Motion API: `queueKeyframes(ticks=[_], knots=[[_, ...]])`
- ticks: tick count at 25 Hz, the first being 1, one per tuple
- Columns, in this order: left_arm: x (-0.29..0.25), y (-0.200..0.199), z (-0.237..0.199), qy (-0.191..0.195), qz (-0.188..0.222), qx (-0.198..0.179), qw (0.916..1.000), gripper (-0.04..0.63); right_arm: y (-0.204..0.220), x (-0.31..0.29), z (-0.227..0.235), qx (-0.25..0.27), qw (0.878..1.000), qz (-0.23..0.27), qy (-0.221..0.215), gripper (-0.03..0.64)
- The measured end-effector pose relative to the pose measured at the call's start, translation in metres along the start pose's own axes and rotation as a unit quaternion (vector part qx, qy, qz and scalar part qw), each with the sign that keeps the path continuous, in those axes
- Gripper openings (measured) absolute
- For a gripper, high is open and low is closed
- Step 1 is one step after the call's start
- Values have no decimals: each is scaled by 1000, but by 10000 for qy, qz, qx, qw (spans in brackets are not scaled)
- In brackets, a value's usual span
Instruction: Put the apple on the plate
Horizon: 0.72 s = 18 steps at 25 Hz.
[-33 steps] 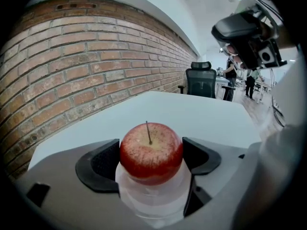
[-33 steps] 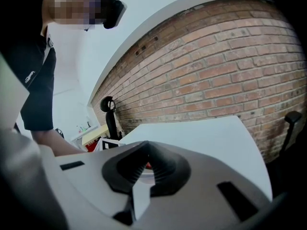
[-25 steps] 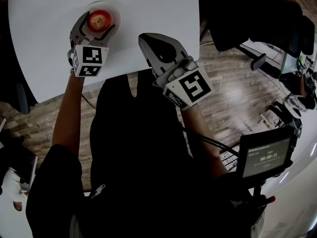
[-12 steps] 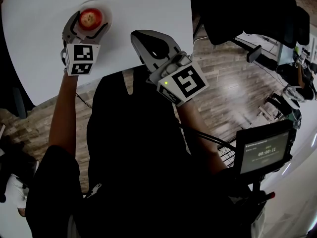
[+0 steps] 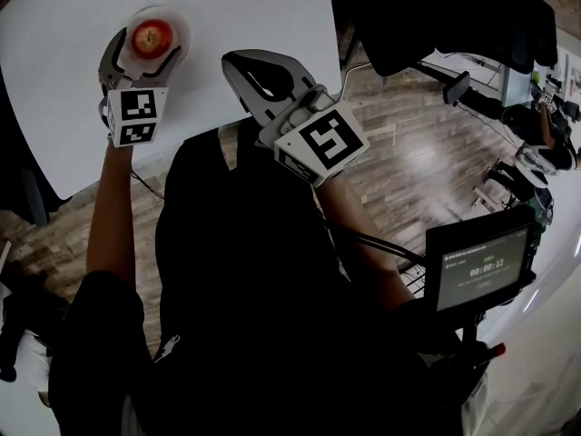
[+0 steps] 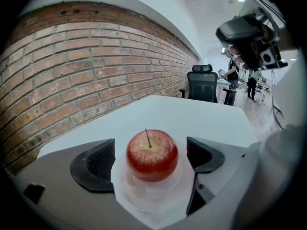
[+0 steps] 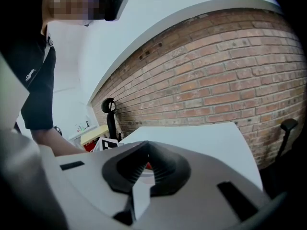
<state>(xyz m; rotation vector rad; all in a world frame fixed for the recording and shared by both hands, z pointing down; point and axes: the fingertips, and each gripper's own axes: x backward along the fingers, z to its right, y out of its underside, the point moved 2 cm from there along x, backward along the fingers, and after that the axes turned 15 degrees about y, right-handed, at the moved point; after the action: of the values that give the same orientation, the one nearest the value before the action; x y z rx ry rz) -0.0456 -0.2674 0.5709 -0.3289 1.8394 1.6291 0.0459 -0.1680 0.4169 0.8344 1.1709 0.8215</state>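
Observation:
A red apple (image 5: 152, 37) stands stem up on a small white plate (image 5: 181, 22) near the left of the white table. My left gripper (image 5: 150, 45) reaches around it from the near side. In the left gripper view the apple (image 6: 152, 155) rests on the plate (image 6: 144, 204) between both black pads (image 6: 97, 164), with a gap on each side. Those jaws have just been opening and stand open. My right gripper (image 5: 234, 63) hovers over the table's near edge, right of the plate. Its jaws (image 7: 145, 169) are shut with nothing between them.
The white table (image 5: 236, 7) ends close to my body, with wood floor beyond its right edge. A brick wall (image 6: 72, 71) runs behind the table. A black office chair (image 6: 203, 83) stands at its far end. A small screen (image 5: 481, 266) sits at my lower right.
The left jaws have spread wider and come off the apple's sides. The apple stays put on the plate. The right gripper holds its place, still shut.

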Motion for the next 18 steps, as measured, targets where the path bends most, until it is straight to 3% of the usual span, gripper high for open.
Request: queueKeyframes(ticks=[13,18], knots=[[25,0,-4,-179,172,259,9994,453,-8,-19,-16,215,9989,162,-379,3],[36,-1,-6,-241,214,273,9991,358,-11,-24,-25,293,9978,250,-537,3]])
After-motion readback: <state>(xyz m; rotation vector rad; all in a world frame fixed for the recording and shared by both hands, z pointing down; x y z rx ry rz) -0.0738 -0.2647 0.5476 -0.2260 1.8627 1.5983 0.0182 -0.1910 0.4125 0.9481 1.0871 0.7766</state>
